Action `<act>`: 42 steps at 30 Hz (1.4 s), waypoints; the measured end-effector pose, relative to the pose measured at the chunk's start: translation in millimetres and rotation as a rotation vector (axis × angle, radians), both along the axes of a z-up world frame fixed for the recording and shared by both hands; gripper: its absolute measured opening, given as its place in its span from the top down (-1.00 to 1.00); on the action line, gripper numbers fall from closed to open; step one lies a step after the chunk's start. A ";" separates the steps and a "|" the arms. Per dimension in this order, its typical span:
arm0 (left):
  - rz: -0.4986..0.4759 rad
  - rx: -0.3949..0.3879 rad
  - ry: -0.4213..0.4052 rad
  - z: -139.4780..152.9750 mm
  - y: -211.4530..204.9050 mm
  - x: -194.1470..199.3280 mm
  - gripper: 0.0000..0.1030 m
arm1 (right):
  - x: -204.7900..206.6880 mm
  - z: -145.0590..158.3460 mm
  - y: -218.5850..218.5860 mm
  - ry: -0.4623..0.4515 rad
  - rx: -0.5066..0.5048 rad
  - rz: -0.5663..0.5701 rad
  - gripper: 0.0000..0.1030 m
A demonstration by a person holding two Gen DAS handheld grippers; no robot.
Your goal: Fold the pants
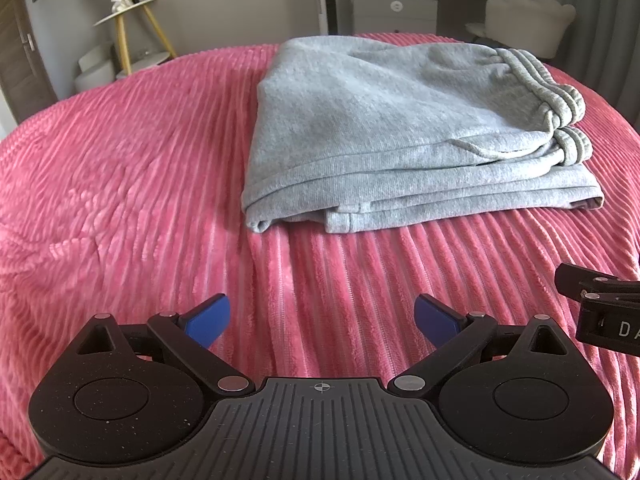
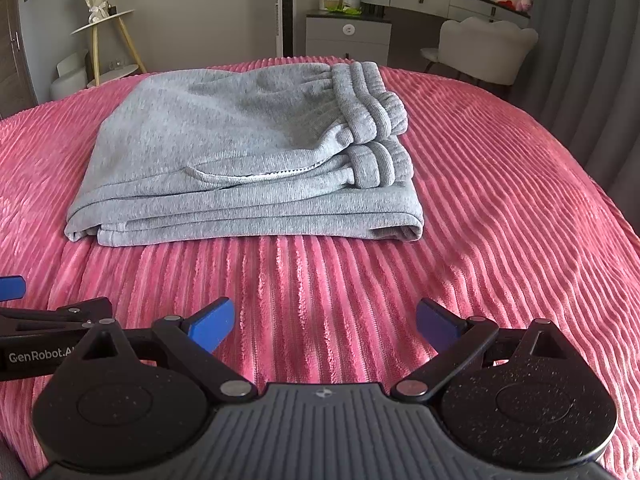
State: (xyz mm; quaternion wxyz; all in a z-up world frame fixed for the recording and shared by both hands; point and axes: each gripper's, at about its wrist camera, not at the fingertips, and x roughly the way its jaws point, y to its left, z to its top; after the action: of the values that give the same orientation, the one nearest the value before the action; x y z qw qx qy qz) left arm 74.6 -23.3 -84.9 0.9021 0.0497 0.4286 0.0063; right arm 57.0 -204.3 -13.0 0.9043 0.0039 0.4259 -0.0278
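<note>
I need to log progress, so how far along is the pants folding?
It looks finished: the grey pants lie in a stacked, layered bundle on the pink blanket, waistband on top. Nothing is in hand; the left tool and right tool are open and clear of the fabric. Nothing obvious remains.

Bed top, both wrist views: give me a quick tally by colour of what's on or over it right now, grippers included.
Grey: 1, the folded pants
Pink: 1, the ribbed bedspread
Black with blue pads: 2, the left gripper and the right gripper, both open, holding nothing
Total: 4
</note>
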 end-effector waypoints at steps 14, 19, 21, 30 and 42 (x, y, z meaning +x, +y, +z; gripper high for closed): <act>-0.002 -0.003 0.003 -1.3 0.7 0.4 -0.96 | 1.4 -1.6 -1.6 0.010 0.001 0.005 -0.89; -0.004 -0.003 0.002 -1.7 1.1 0.1 -0.96 | 1.3 -2.0 -1.4 0.012 0.001 0.005 -0.89; -0.006 -0.002 0.003 -2.2 1.7 0.0 -0.96 | 1.1 -2.2 -1.3 0.012 0.001 0.006 -0.89; -0.007 -0.001 0.005 -2.8 1.9 0.5 -0.96 | 1.1 -3.2 -2.1 0.017 0.001 0.009 -0.89; -0.009 -0.001 0.008 -3.8 3.5 0.8 -0.96 | 1.4 -4.4 -1.6 0.024 -0.006 0.012 -0.89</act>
State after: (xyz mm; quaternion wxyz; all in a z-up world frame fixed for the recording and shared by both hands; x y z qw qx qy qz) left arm 75.3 -19.8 -88.7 0.9004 0.0514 0.4321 0.0018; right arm 58.4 -205.9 -17.4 0.8994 -0.0016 0.4364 -0.0235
